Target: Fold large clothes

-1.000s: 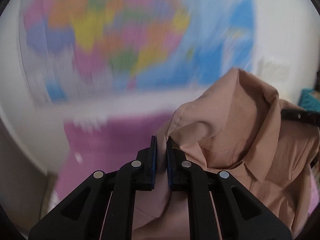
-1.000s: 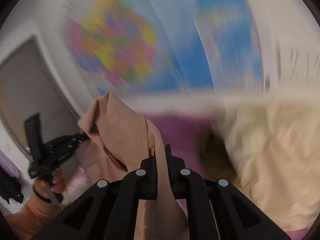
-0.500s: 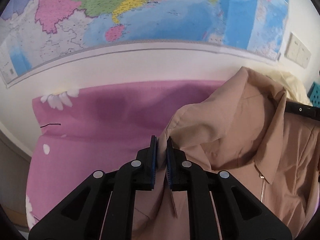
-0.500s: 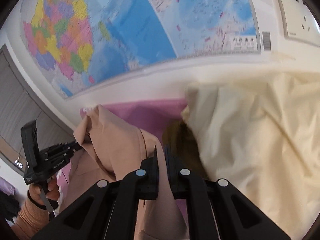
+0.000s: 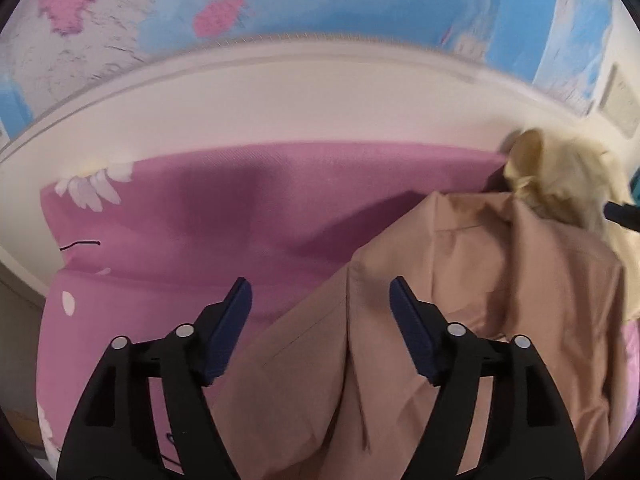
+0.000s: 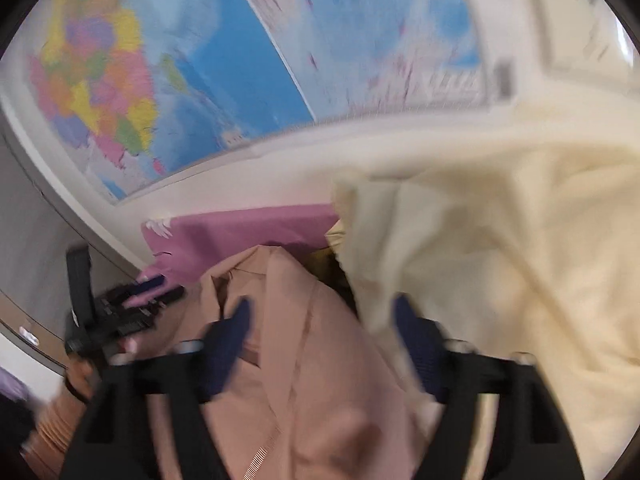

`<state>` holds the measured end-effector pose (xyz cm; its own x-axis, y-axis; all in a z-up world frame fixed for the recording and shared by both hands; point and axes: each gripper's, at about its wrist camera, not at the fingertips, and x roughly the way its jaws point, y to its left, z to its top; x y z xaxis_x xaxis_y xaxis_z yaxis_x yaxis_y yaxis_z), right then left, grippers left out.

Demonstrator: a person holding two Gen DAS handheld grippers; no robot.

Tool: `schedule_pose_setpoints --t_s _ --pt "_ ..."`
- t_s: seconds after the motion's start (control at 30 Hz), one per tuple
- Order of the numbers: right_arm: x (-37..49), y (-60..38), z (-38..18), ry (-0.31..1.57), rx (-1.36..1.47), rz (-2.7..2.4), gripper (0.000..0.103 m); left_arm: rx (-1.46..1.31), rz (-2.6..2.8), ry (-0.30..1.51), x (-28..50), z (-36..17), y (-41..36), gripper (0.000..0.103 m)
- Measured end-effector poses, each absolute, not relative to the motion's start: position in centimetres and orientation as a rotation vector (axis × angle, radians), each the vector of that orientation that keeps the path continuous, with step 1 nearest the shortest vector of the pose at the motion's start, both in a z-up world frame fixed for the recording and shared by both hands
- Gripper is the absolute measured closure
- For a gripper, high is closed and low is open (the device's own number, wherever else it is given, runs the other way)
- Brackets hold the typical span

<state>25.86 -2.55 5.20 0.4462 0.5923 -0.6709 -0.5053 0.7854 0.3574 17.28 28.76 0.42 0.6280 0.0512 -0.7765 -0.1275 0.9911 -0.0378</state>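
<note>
A tan collared jacket (image 5: 460,300) lies crumpled on a pink bed sheet (image 5: 180,220). It also shows in the right wrist view (image 6: 304,344). My left gripper (image 5: 320,304) is open just above the jacket's left edge, with cloth below the gap between its blue pads. My right gripper (image 6: 322,320) is open over the jacket's collar side, and this view is blurred. The left gripper also shows in the right wrist view (image 6: 120,312), at the left, held by a hand.
A pale yellow garment (image 6: 500,260) is heaped at the right of the bed; it also shows in the left wrist view (image 5: 560,184). A coloured wall map (image 5: 320,8) hangs on the white wall behind the bed. The bed's left edge drops off near a grey wall.
Both grippers were shut on the jacket, holding it up. Now both have opened and let go, and the jacket has dropped onto the sheet.
</note>
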Motion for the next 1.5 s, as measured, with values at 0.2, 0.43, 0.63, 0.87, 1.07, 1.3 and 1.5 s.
schedule_pose_setpoints --t_s 0.2,0.43,0.63,0.87,1.07,1.3,1.5 --pt "18.8 -8.7 6.2 0.855 0.077 0.729 0.018 -0.06 0.017 0.805 12.4 3.7 27.7 0.026" --pt "8.3 -13.5 0.8 0.983 0.022 0.717 0.012 0.015 -0.147 0.75 5.7 5.4 22.6 0.018" --pt "1.2 -15.1 -3.9 1.094 0.016 0.718 0.005 0.067 -0.234 0.752 2.7 4.2 18.8 0.018" --pt "-0.9 -16.8 -5.3 1.116 0.093 0.742 0.1 0.083 -0.314 0.778 1.4 3.0 15.1 0.018" --pt "0.7 -23.6 2.2 0.874 0.249 0.648 0.1 0.087 -0.36 0.757 0.4 3.8 13.3 0.018" --pt "5.6 -28.4 0.6 0.887 0.39 0.527 0.092 0.104 -0.421 0.784 0.9 2.6 9.6 0.015" --pt "5.2 -28.7 -4.4 0.987 0.415 0.463 0.025 0.137 -0.458 0.852 1.6 -0.2 6.2 0.015"
